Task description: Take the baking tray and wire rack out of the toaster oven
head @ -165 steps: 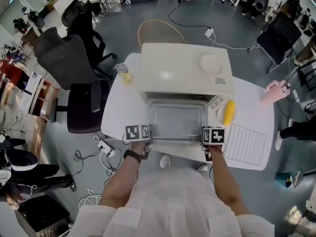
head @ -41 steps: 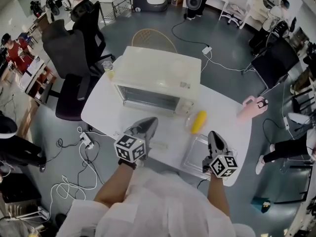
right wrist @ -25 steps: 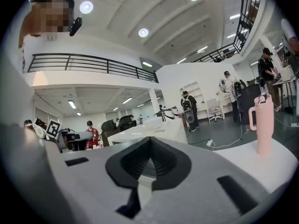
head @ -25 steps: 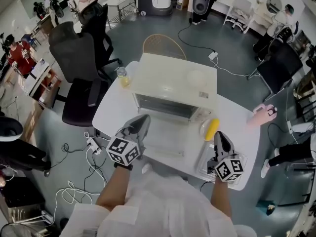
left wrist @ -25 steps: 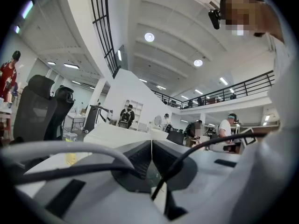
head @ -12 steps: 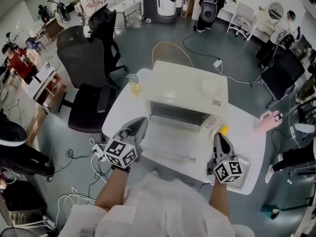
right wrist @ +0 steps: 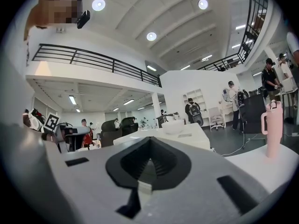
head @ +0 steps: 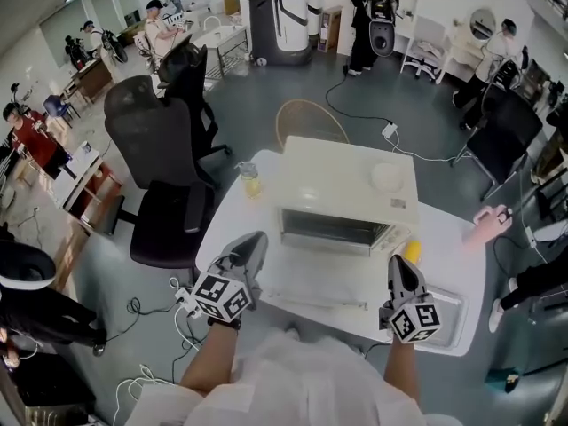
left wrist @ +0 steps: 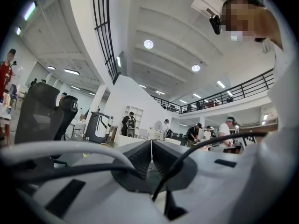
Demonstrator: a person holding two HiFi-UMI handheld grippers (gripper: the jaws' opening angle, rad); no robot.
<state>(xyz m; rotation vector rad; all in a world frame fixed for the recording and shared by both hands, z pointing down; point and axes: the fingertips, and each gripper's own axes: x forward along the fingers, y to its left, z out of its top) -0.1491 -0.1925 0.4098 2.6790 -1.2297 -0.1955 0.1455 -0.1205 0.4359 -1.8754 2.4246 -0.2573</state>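
nearest you, your left gripper (head: 255,240) hangs over the near left edge of the table (head: 224,224). its fingers are pressed together with nothing between them. your right gripper (head: 396,262) hangs over the near right part of the table, and its fingers are likewise closed tight and empty. both point level, away from you, towards the toaster oven (head: 351,180).

the baking tray (head: 448,304) lies flat at the near right corner of the table. it is just beside the right gripper, which covers the tray's left end in the head view. the wire rack cannot be told apart from the tray there.

between the two grippers the oven door (head: 319,278) is folded down flat towards the near edge of the table, with its handle (head: 311,301) on the side closest to you. behind it the oven's dark mouth faces you, and the oven body stands on the middle of the table.

a yellow object (head: 411,252) lies on the table just right of the oven's front, beyond your right gripper. a pink bottle (head: 486,226) stands upright at the right edge of the table. a glass of yellow liquid (head: 251,181) stands near the far left edge, just beside the oven's left side. a white bowl (head: 388,176) sits on top of the oven, towards its right end.

past the far edge of the table a round wicker seat (head: 306,122) stands on the floor, and a black office chair (head: 164,162) stands off the table's left side.
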